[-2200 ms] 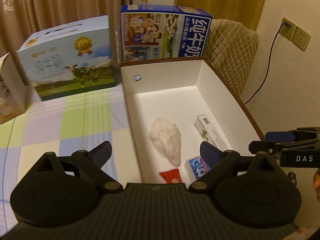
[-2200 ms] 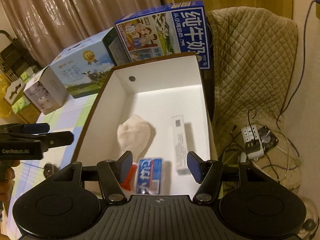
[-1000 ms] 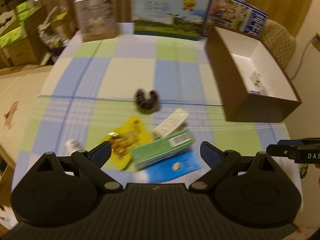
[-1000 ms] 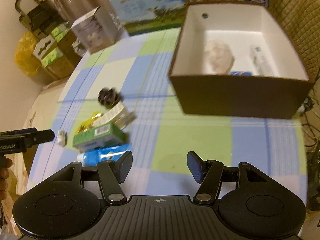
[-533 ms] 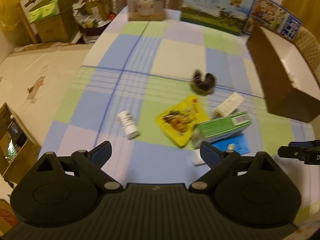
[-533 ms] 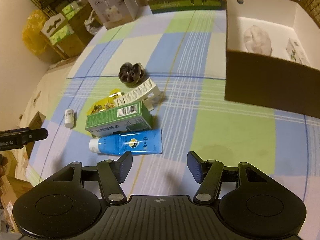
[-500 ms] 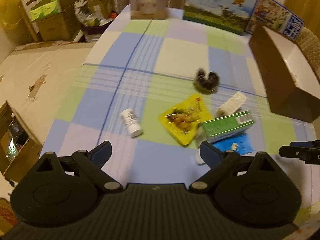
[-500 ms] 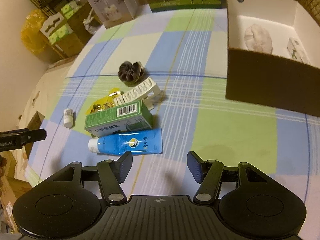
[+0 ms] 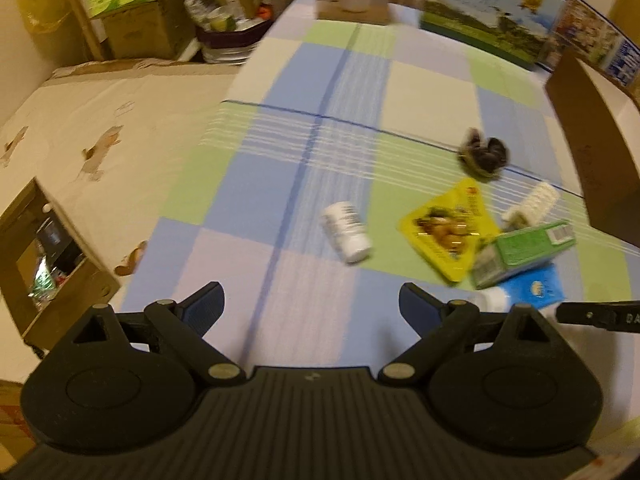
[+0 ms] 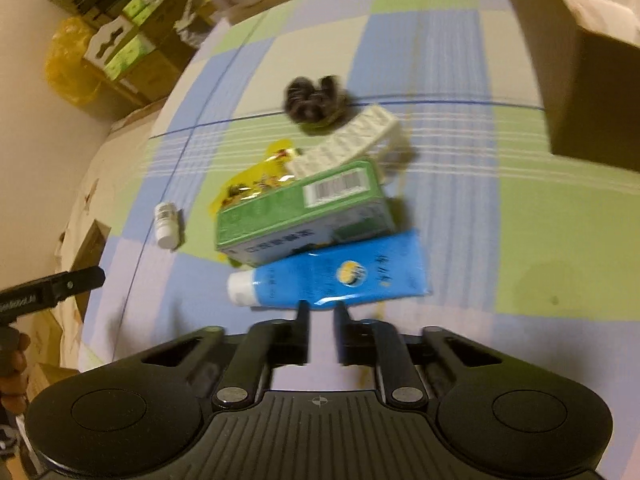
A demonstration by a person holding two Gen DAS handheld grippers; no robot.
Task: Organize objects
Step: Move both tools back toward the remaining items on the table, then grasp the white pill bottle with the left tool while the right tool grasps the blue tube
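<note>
On the checked tablecloth lie a blue tube, a green box, a yellow snack packet, a white ridged clip, a dark scrunchie and a small white bottle. My right gripper is nearly closed and empty, its tips at the near edge of the blue tube. My left gripper is open and empty, above the table's near edge, the white bottle ahead of it. The brown box stands at the right.
Milk cartons stand along the table's far edge. Cardboard boxes and clutter sit on the floor at the left. The table edge drops off at the left onto a beige mat.
My right gripper has closed most of the way and moved down close to the blue tube. My left gripper has swung left and nearer the table, still open.
</note>
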